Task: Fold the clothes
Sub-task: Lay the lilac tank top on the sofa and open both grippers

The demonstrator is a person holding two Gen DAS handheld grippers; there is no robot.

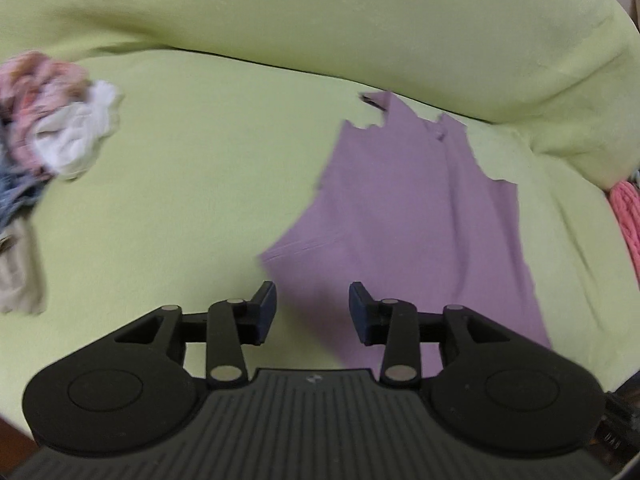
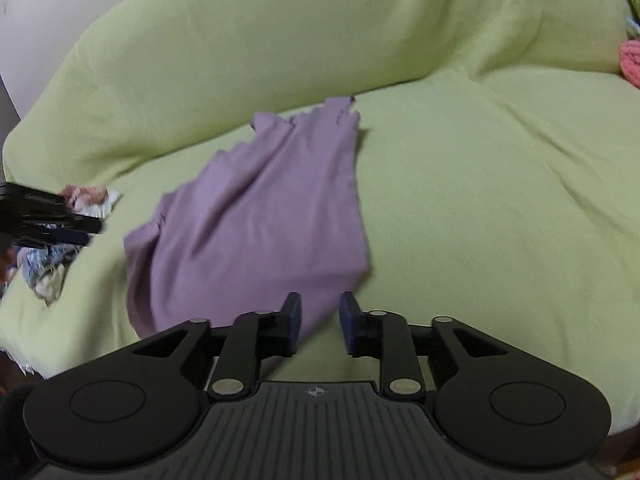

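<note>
- A purple garment [image 1: 404, 216] is shown spread over the lime-green cover [image 1: 192, 184], right of centre in the left wrist view and left of centre in the right wrist view [image 2: 256, 216]; diagonal creases and an uneven far edge are visible.
- The left gripper [image 1: 312, 310] is seen with its jaws apart and nothing between them, above the garment's near corner.
- The right gripper [image 2: 320, 326] is likewise seen parted and empty, over the near hem.
- The step is judged to be the laying-out of the garment, with folding not yet begun.
- A fresh grasp of an edge or corner is thought to be required next, after smoothing.
- A heap of unfolded clothes [image 1: 56, 120] is seen at the left edge, and a pink knitted item [image 1: 626, 216] at the right.
</note>
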